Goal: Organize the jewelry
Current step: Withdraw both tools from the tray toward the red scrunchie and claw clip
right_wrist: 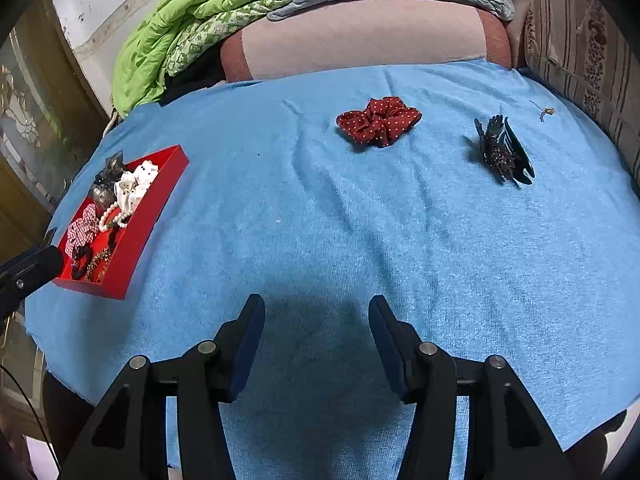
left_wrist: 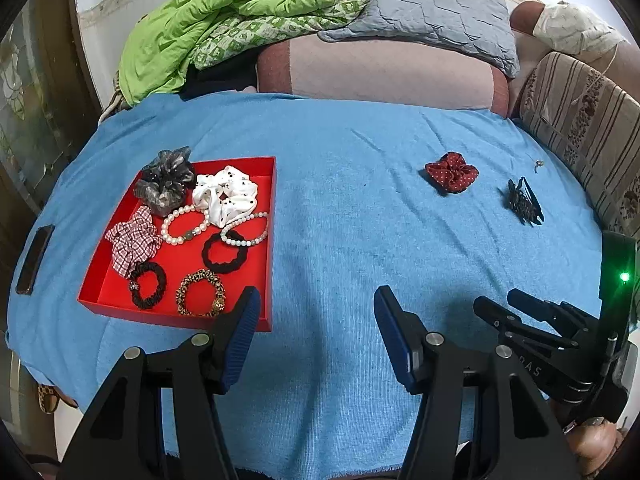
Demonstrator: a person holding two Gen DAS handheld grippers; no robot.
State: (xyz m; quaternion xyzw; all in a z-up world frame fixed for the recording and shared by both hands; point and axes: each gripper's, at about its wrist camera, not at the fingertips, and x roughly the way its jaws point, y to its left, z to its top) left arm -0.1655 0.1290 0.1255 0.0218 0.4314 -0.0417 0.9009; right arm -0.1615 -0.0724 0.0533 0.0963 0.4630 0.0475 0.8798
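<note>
Even, fairly bright indoor light falls from above, casting a soft dark shadow on the blue terry cloth (right_wrist: 320, 208) just ahead of the right gripper (right_wrist: 316, 320). Both views are sharp centrally; fisheye bending and black vignetting crowd the edges. A green indicator light (left_wrist: 624, 277) glares.

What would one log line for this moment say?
left gripper: open, empty | right gripper: open, empty | red tray: holds scrunchies, bracelets | red dotted scrunchie, black hair claw: on blue cloth

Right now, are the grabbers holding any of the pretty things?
No. The left gripper and right gripper are both open, with nothing between their fingers.
</note>
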